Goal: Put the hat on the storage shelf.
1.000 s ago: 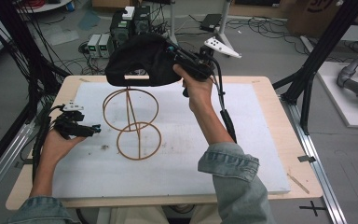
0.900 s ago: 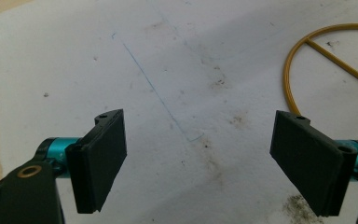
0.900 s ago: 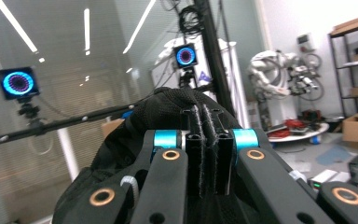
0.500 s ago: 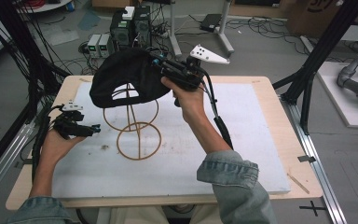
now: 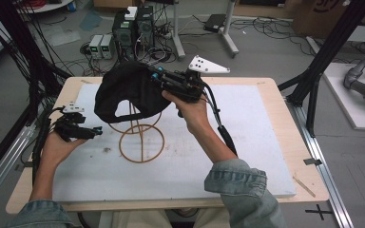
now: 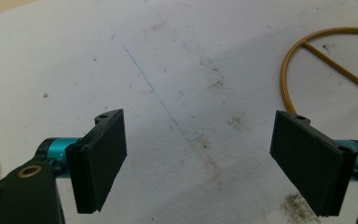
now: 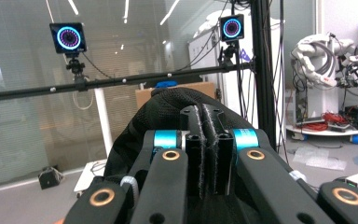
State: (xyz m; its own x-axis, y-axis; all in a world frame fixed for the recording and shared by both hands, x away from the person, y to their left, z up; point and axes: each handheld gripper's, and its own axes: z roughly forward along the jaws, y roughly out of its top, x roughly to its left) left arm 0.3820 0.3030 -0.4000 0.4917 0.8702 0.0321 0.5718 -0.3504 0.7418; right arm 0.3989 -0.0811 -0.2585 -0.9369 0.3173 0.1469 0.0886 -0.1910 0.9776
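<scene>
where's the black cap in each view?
High view: black cap upper centre-left, over the gold wire stand, pinched by the right tongs.
Left gripper view: not in it; stand's base ring at right edge.
Right gripper view: centre, fabric clamped.
Shared landmark: the stand.

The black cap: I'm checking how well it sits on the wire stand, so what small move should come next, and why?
Probably ease the black cap lower onto the wire stand. The right gripper is shut on its edge, and it hangs tilted over the stand's top, not seated; the left gripper waits open.
</scene>
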